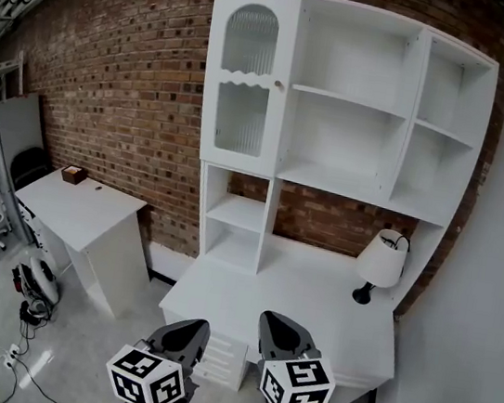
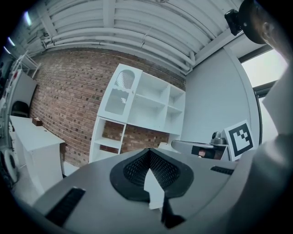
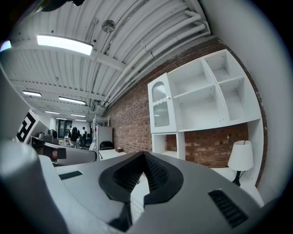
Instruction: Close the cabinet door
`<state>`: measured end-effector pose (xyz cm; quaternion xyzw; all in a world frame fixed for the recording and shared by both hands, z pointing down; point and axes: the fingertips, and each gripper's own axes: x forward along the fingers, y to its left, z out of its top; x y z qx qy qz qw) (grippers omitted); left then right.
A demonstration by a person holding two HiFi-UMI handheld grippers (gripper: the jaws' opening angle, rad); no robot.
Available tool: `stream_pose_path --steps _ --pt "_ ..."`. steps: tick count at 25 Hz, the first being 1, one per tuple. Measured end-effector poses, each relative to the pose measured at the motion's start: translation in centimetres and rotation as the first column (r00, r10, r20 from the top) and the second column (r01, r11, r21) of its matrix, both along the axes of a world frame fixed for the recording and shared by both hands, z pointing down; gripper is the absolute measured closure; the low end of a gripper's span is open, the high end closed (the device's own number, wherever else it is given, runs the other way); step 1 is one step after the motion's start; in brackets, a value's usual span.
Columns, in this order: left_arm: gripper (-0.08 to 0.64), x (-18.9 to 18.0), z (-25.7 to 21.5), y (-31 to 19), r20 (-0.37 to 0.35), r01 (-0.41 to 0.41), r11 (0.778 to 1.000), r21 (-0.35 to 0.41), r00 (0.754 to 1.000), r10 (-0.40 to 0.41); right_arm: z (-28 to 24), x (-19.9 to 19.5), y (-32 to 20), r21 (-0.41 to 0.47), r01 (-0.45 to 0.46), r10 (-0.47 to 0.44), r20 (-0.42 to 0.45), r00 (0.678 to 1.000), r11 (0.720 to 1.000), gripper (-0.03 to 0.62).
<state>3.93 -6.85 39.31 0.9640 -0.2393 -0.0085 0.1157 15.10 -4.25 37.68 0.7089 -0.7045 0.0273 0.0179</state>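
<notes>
Head view: the door [image 1: 246, 82] is at the top left of the hutch [image 1: 366, 190] and looks flush already, though I can't be sure. The left gripper [image 1: 188, 329] and right gripper [image 1: 284, 328] are low and well short of it.

Left gripper view: jaws clenched, nothing between them.

Right gripper view: likewise clenched and empty. I'd approach level and press a closed tip beside the knob [image 3: 169, 97] to confirm the door is seated.

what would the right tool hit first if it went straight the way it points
Likely the open shelf unit under the cabinet door, after passing over the desk; the right tool has nothing nearer, depth unclear.
</notes>
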Motion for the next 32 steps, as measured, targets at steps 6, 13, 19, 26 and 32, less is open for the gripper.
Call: stream_pose_path --steps 6,13,19,26,32 --pt "0.552 1.3 -0.1 2.9 -0.005 -0.006 1.000 0.004 1.000 0.006 0.0 0.7 2.8 0.001 0.010 -0.010 -0.007 1.000 1.000 0.566" --pt "0.552 1.9 -0.3 3.7 -0.004 0.002 1.000 0.013 1.000 -0.002 0.1 0.9 3.8 0.009 0.027 -0.027 -0.005 1.000 1.000 0.566" --pt "0.552 2.0 -0.1 3.8 -0.004 0.009 1.000 0.014 1.000 -0.009 0.2 0.9 3.9 0.014 0.036 -0.036 -0.002 0.999 0.999 0.566" --pt "0.552 2.0 -0.2 3.4 0.004 0.015 1.000 0.013 1.000 -0.015 0.2 1.0 3.6 0.011 0.041 -0.041 0.000 0.999 0.999 0.566" --pt "0.552 2.4 -0.4 3.1 0.005 0.011 1.000 0.016 1.000 -0.011 0.0 1.1 3.3 0.012 0.044 -0.044 -0.003 0.999 0.999 0.566"
